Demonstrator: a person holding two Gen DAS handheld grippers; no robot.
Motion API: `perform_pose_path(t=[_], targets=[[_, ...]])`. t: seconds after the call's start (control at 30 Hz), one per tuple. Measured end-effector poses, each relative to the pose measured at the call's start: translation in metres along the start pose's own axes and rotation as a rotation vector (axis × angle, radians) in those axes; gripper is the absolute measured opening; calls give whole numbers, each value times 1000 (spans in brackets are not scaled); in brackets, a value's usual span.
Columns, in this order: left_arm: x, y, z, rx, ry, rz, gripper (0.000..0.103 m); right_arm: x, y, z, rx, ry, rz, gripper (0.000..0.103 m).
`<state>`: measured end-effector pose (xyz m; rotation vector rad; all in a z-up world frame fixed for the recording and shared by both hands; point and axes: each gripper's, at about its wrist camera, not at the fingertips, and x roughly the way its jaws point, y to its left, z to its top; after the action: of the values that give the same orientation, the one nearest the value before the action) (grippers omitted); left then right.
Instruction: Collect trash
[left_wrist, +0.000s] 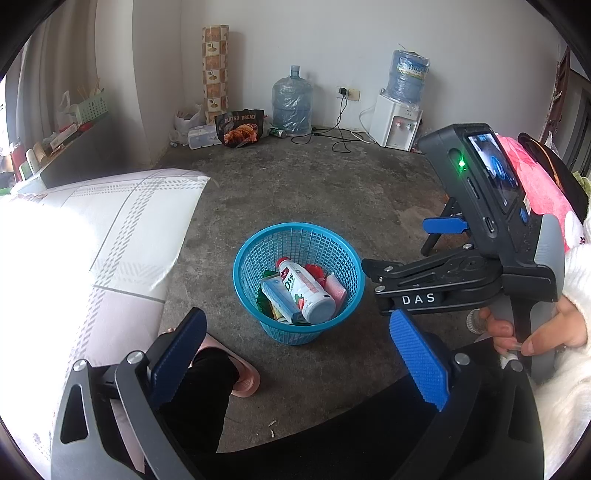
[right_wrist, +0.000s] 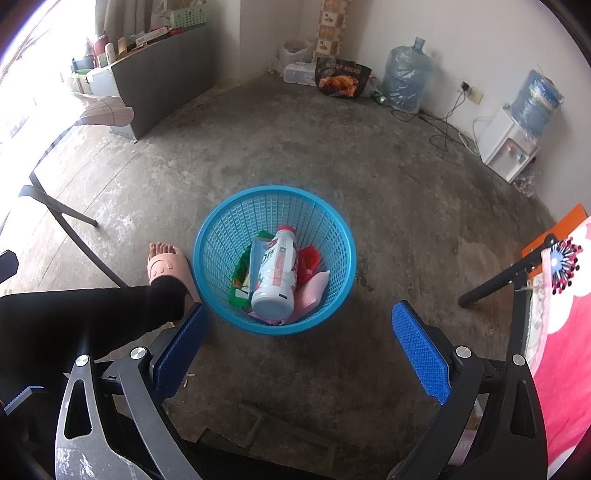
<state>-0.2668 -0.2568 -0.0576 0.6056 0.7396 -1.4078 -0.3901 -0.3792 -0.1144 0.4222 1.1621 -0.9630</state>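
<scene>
You're holding both grippers apart and empty over the blue mesh basket (right_wrist: 275, 258). The white bottle (right_wrist: 275, 273) is lying inside, base toward you, cap away. Right gripper (right_wrist: 299, 349) is sitting nearer, centred on it; left gripper (left_wrist: 295, 365) is trailing behind.

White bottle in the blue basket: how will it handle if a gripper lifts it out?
The white bottle looks rigid, smooth plastic with a glossy label, so probably slippery between pads. It lies on its side atop wrappers in the blue basket, so it may roll if nudged. Whether it is full or empty, so its weight, cannot be told.
</scene>
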Motion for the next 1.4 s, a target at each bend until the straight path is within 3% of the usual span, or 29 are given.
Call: perform_pose_path(t=[1.4], targets=[[0, 0, 0, 0, 0, -1, 98, 0, -1, 3, -2, 8, 1, 95]])
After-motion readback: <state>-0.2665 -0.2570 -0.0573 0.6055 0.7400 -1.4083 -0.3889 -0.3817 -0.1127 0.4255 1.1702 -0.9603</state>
